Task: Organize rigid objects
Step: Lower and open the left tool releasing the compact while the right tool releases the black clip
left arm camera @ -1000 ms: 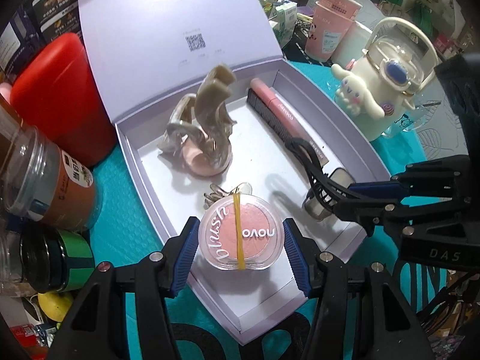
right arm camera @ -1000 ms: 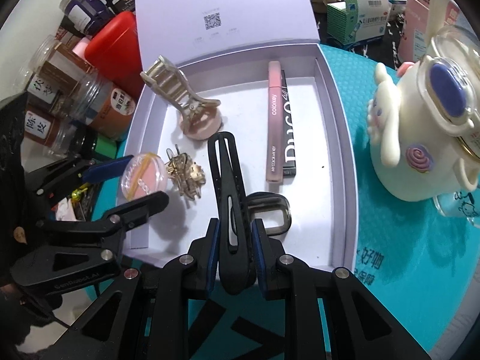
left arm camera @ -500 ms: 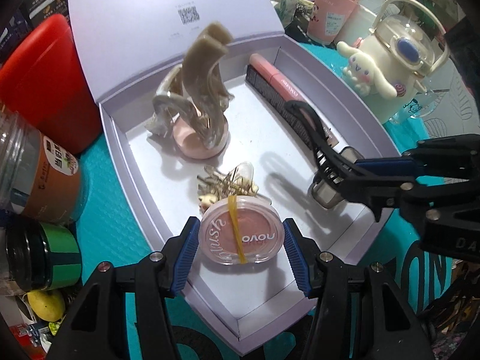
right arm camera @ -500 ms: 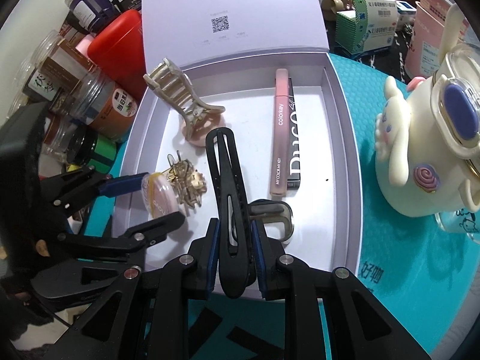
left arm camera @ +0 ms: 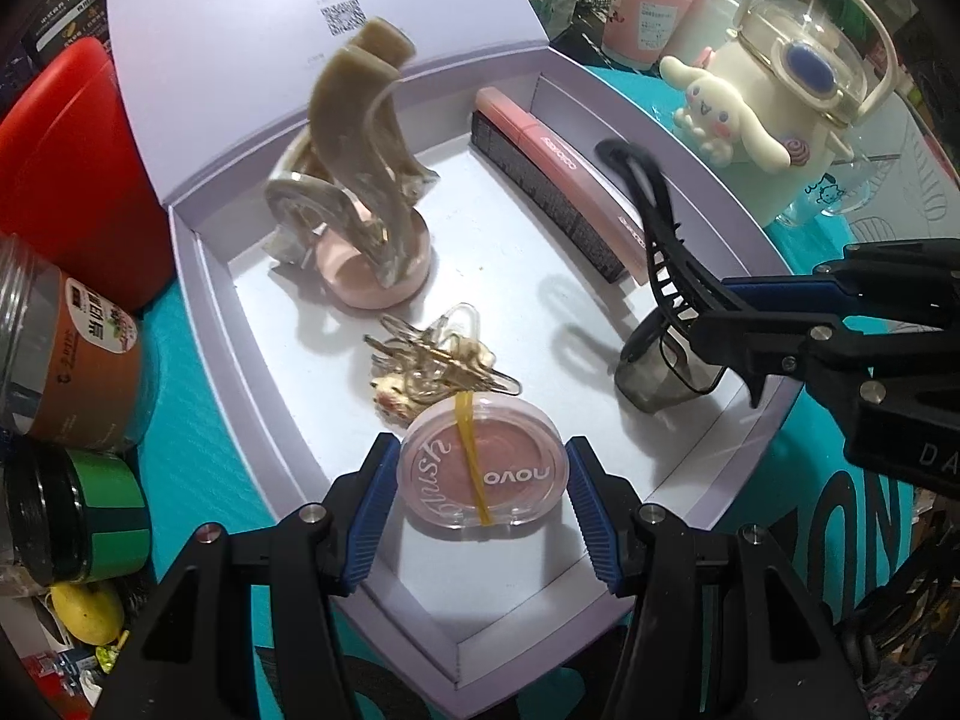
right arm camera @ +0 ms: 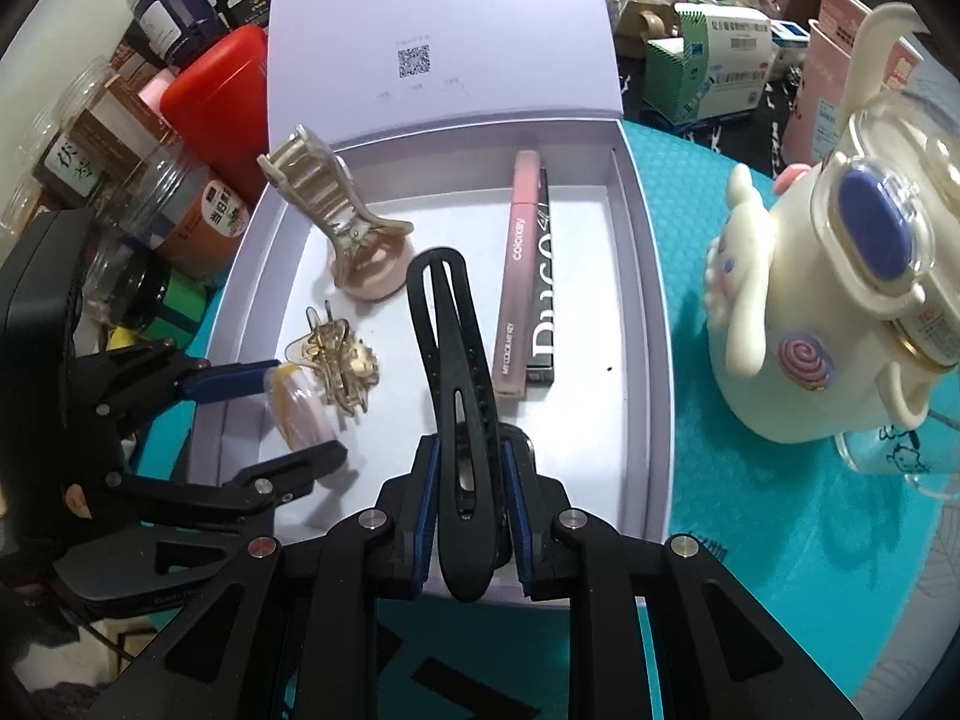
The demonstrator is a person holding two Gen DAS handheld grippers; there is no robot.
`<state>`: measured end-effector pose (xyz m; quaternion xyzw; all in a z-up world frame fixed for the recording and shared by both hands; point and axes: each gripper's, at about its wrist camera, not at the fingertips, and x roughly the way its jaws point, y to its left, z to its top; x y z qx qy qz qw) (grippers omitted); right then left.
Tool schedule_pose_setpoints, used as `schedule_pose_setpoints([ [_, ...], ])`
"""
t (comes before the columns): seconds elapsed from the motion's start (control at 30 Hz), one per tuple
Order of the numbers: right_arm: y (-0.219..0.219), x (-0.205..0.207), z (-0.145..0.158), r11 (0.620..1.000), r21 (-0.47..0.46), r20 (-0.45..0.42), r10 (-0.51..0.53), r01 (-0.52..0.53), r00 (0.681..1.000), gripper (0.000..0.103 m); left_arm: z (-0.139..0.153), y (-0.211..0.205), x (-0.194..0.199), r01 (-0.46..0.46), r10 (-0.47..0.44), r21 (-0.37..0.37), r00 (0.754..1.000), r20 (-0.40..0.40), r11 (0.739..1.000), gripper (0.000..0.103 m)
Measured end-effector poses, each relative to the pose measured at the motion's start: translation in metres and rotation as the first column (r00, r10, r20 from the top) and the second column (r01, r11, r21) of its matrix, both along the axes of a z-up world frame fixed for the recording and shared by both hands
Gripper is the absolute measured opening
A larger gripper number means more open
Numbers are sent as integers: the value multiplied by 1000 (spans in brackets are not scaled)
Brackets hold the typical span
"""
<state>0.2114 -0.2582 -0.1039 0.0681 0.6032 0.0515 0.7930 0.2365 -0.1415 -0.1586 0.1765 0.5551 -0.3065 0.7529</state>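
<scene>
The left gripper [left arm camera: 480, 483] held the round blush compact [left arm camera: 483, 468] between its jaws, which were closed only as far as the compact's width. The compact sat low over the floor of the open box [left arm camera: 204, 276], near the box's front left corner and just beside the gold hair clips [left arm camera: 441, 369]. The right gripper [right arm camera: 471, 519] had its jaws nearly shut on a long black hair clip [right arm camera: 450, 354], which pointed up the middle of the box toward the lid; whether its tip touched the box floor could not be told.

To place the compact well, the left gripper needed to lower it flat, clear of the gold clips, and release only once the base rested on the floor. The black clip appeared best laid parallel to the pink tube [right arm camera: 516, 276], in the free strip between that tube and the beige claw clip [right arm camera: 327, 210]. The main risk was the two grippers fouling each other inside the box.
</scene>
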Motion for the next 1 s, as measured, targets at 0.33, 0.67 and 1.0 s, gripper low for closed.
schedule_pose_setpoints([
  [0.33, -3, -1, -5, 1000, 22, -7, -15, 15, 1000, 22, -10, -14, 0, -11, 11, 45, 1000, 12, 999, 55],
  [0.67, -6, -1, 3, 999, 10, -5, -44, 44, 999, 29, -8, -6, 11, -67, 69, 26, 997, -45, 997, 55],
  [1.0, -9, -8, 15, 997, -2, -5, -77, 77, 997, 37, 16, 6, 17, -115, 116, 24, 993, -21, 993, 67],
])
